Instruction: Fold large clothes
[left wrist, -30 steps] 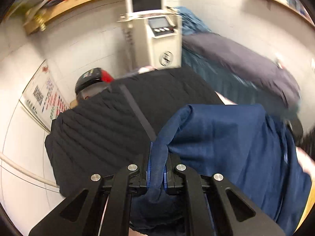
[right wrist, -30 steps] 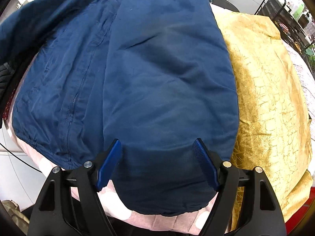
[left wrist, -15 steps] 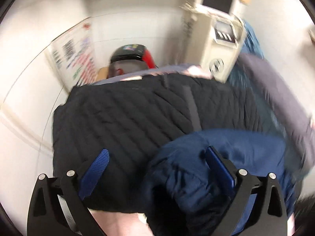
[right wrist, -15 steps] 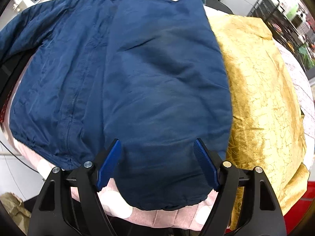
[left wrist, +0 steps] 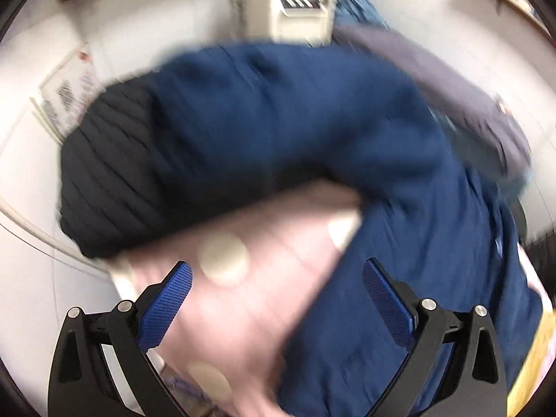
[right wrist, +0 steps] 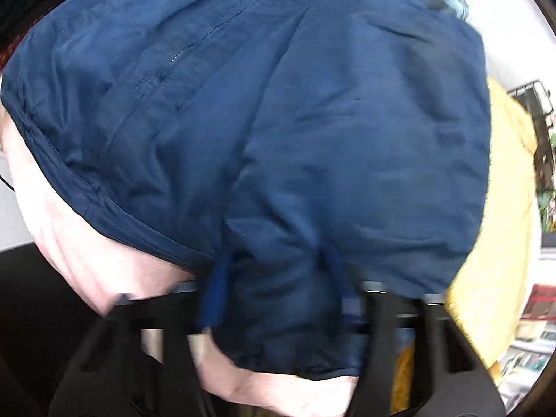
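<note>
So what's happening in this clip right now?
A person with a gripper in each hand is folding a navy blue jacket spread on a pink dotted cover. The right gripper has just been closing and now pinches the jacket's bottom hem. The left gripper stands open above the cover beside the jacket's sleeve, holding nothing. A black quilted jacket lies behind, a gold cloth alongside.

My navy blue jacket (right wrist: 312, 132), zip front showing, one side folded over, spread on pink sheet, hem bunched up near me
</note>
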Action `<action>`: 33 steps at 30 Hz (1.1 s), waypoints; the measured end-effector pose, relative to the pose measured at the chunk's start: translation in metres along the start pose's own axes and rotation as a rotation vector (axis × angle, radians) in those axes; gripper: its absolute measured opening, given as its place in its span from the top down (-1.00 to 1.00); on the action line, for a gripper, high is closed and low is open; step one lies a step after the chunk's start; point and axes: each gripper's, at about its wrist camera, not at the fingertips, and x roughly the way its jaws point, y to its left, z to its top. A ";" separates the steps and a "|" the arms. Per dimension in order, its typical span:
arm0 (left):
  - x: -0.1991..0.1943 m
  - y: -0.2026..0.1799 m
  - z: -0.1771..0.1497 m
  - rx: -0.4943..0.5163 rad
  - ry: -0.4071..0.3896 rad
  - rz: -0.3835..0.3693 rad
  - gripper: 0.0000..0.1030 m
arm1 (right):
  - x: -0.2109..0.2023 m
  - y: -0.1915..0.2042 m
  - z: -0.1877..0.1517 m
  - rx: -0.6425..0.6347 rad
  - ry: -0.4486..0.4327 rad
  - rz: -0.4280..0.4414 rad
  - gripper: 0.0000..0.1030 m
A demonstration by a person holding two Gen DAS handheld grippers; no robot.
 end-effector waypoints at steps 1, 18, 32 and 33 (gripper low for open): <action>0.002 -0.006 -0.009 0.008 0.018 -0.023 -0.87 | -0.006 -0.009 -0.001 0.028 -0.016 0.022 0.78; -0.002 -0.049 -0.072 0.136 0.093 -0.029 -0.87 | -0.197 -0.333 -0.020 0.665 -0.457 -0.173 0.87; 0.036 0.025 -0.085 0.011 0.230 0.008 -0.87 | -0.144 -0.351 -0.030 0.926 -0.458 -0.108 -0.56; 0.038 0.029 -0.085 0.002 0.235 0.003 -0.87 | -0.145 -0.342 -0.029 0.901 -0.479 -0.081 -0.57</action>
